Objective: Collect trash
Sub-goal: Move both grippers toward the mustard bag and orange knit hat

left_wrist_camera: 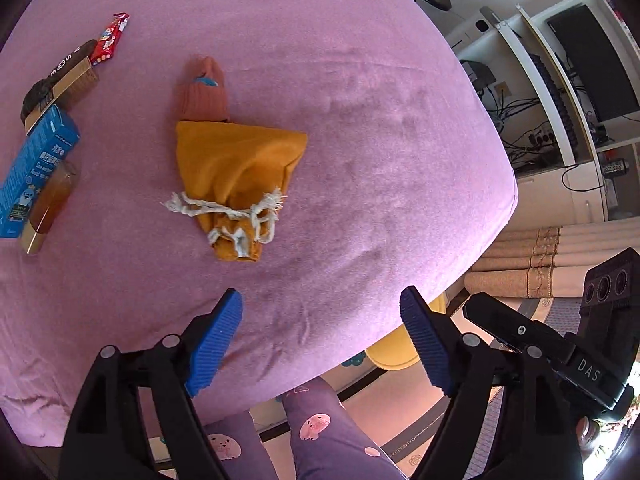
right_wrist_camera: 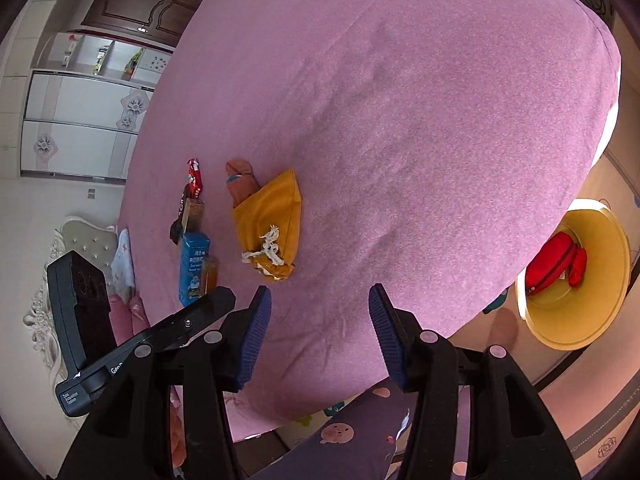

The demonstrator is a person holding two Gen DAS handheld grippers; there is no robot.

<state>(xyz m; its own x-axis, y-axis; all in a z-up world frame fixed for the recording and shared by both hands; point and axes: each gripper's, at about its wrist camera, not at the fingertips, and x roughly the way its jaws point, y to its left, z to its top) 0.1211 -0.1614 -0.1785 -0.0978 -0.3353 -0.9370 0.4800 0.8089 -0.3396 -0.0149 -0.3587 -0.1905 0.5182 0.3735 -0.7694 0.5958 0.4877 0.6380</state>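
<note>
On the pink bed (left_wrist_camera: 360,120) lies a mustard drawstring pouch (left_wrist_camera: 236,176) with a brown sock-like item (left_wrist_camera: 202,90) behind it. At the left lie a red candy wrapper (left_wrist_camera: 111,38), a dark wrapper with a wooden comb (left_wrist_camera: 60,80), a blue box (left_wrist_camera: 36,168) and an amber bottle (left_wrist_camera: 50,206). My left gripper (left_wrist_camera: 320,340) is open and empty, above the bed's near edge, short of the pouch. My right gripper (right_wrist_camera: 320,332) is open and empty, also above the near edge. The pouch (right_wrist_camera: 272,224) lies ahead of it to the left. A yellow bin (right_wrist_camera: 576,272) on the floor holds a red item (right_wrist_camera: 554,264).
The bin's rim also shows past the bed edge in the left wrist view (left_wrist_camera: 390,354). A person's legs in purple patterned trousers (left_wrist_camera: 320,432) are below the grippers. Shelves with a monitor (left_wrist_camera: 592,60) stand to the right. A white cabinet (right_wrist_camera: 80,120) and headboard (right_wrist_camera: 80,248) are at the left.
</note>
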